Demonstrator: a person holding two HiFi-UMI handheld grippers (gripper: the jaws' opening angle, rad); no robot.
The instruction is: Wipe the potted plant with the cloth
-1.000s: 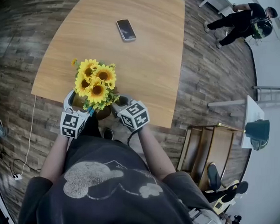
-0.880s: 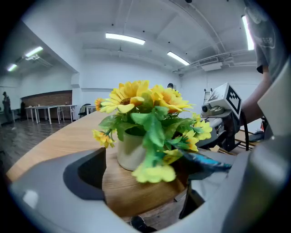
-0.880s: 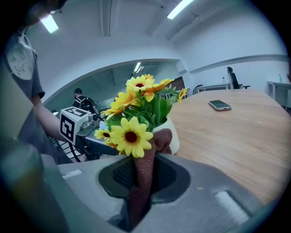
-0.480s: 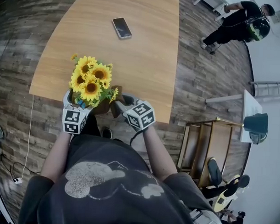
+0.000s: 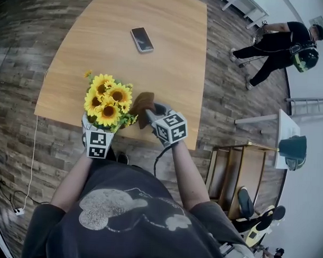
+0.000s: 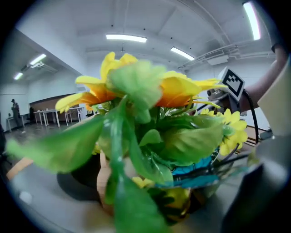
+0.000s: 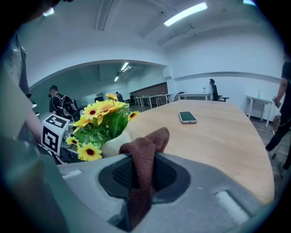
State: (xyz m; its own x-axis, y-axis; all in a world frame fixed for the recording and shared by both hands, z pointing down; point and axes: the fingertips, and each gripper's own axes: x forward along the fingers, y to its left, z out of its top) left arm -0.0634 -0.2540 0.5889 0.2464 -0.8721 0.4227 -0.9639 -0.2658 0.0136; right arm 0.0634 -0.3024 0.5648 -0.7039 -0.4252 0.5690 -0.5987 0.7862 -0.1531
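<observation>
— While the right gripper (image 5: 153, 114) keeps its jaws pinched on the cloth (image 5: 142, 102), what does that cloth look like?
— It is brown, coarse-woven and soft. It humps up in a fold above the jaws and hangs down between them, just beside the potted plant (image 5: 108, 102).
— And the plant?
— It stands at the desk's (image 5: 168, 73) near edge, with yellow sunflower heads, glossy green leaves and a rounded pot. The left gripper (image 5: 99, 127) holds its jaws wide. They have just been opening, with the pot between them. Leaves crowd that gripper's view.
— What else is around?
— A flat dark phone (image 5: 142, 39) lies towards the desk's far edge, well apart from the plant. A person (image 5: 281, 42) stands on the plank floor (image 5: 226, 91) beyond the far right corner.
</observation>
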